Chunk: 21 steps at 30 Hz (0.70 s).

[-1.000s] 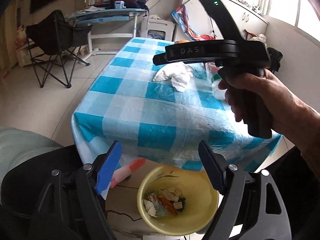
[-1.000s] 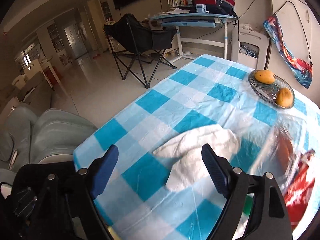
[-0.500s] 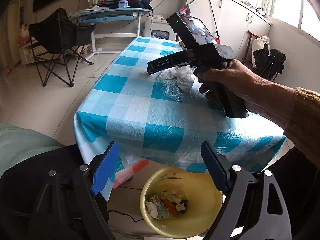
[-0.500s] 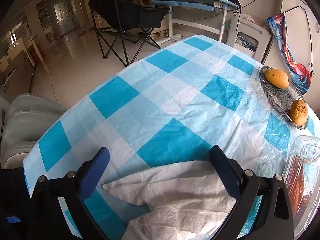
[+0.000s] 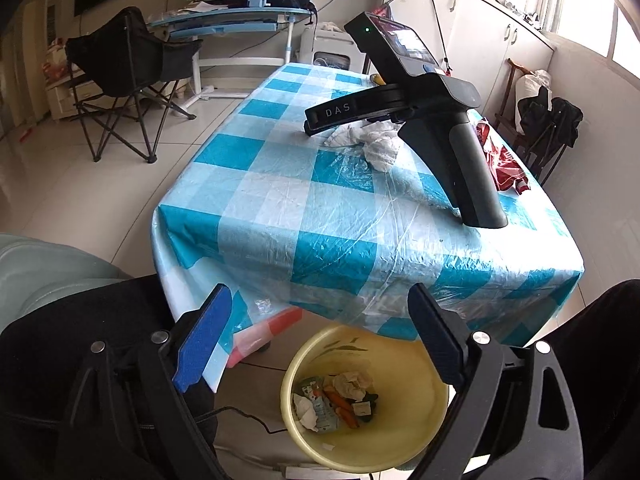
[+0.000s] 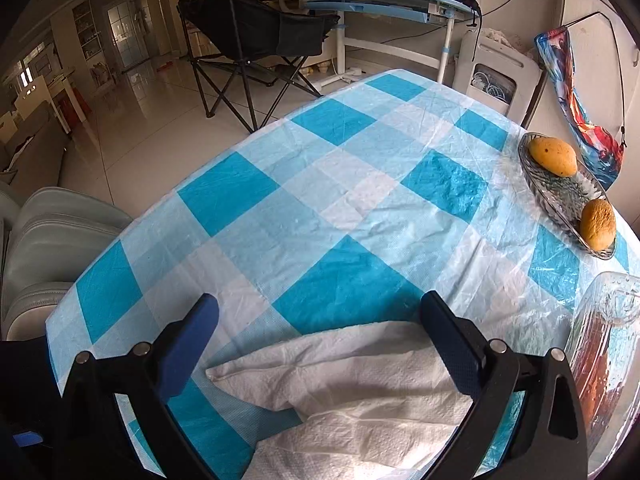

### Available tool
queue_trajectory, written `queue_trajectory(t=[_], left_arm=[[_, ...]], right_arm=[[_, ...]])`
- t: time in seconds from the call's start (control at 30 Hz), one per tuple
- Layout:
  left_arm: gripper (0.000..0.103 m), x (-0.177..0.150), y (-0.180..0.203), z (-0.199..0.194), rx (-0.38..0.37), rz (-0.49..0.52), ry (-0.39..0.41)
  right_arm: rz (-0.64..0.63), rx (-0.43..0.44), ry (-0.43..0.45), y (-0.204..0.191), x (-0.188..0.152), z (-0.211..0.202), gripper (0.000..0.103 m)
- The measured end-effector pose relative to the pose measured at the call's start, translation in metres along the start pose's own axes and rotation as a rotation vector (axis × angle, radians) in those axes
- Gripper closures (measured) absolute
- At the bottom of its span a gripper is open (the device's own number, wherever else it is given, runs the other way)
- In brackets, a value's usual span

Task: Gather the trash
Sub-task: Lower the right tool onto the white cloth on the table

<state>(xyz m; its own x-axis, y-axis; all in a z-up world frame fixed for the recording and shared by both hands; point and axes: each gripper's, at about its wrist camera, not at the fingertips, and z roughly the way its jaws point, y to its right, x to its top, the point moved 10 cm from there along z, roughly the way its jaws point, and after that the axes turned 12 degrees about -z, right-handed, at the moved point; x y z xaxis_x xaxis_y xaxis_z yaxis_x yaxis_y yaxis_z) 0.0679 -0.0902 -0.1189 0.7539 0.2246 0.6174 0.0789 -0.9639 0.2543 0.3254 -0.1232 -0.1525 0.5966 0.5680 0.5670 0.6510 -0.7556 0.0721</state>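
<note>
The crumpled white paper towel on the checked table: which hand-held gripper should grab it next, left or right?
Probably the right hand-held gripper. Its open fingers already sit on either side of the crumpled white paper towel. The left hand-held gripper, its jaws opening and empty, hangs off the table edge above the yellow plastic bin.

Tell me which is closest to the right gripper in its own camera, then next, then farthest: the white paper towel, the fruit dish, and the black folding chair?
From the right gripper:
1. White paper towel: lying on the table between its open fingers.
2. Fruit dish: at the table's right edge, holding two yellow fruits.
3. Black folding chair: on the floor beyond the table's far end.
</note>
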Motion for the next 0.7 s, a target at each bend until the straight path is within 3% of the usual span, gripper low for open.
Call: queue_trajectory(t=[0.4,0.7], left_arm=[[0.016,0.008,-0.01,-0.001,-0.017,-0.042,-0.005],[0.016,0.005,-0.006,0.003,-0.018,-0.007,-0.027]], right_arm=[[0.0,0.0,0.0,0.0,0.0,0.0,0.007],[0.0,0.0,0.0,0.0,0.0,0.0,0.007]])
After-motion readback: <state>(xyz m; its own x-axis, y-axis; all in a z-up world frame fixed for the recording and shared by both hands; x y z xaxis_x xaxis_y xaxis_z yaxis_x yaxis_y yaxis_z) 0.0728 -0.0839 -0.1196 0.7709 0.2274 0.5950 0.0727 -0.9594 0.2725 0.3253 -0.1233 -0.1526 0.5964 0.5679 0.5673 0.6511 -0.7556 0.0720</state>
